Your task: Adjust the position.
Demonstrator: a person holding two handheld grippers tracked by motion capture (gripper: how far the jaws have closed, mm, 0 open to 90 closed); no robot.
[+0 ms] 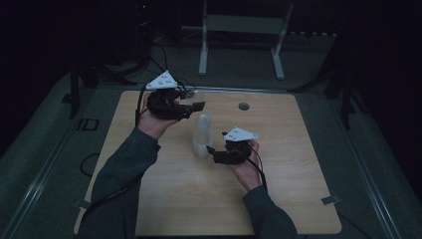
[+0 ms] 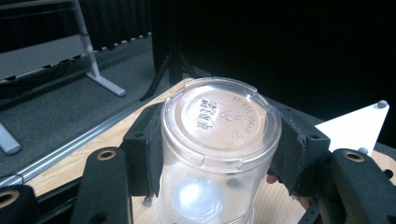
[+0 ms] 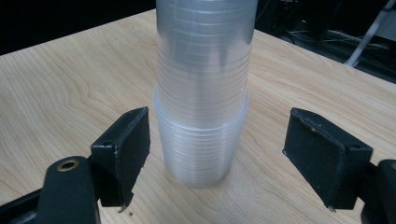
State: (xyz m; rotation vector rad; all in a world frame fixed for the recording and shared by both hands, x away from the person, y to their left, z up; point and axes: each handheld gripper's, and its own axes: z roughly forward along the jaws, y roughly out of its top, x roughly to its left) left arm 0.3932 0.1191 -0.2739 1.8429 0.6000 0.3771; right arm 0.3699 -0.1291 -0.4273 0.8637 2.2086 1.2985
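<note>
A stack of clear ribbed plastic cups (image 1: 201,139) stands near the middle of the wooden table (image 1: 293,174). My left gripper (image 1: 199,105) hovers just over the stack's top. It is shut on a clear cup (image 2: 219,121) whose embossed bottom faces the camera, with a black pad on each side. Whether that cup still joins the stack I cannot tell. My right gripper (image 1: 211,152) is low beside the stack's base. In the right gripper view its jaws stand open on both sides of the lower cup (image 3: 201,140), with a gap at each pad (image 3: 126,144).
A small round hole (image 1: 244,106) sits in the tabletop at the back. Beyond the far edge a white metal frame (image 1: 241,25) stands on the dark floor. Cables trail from both grippers along the forearms.
</note>
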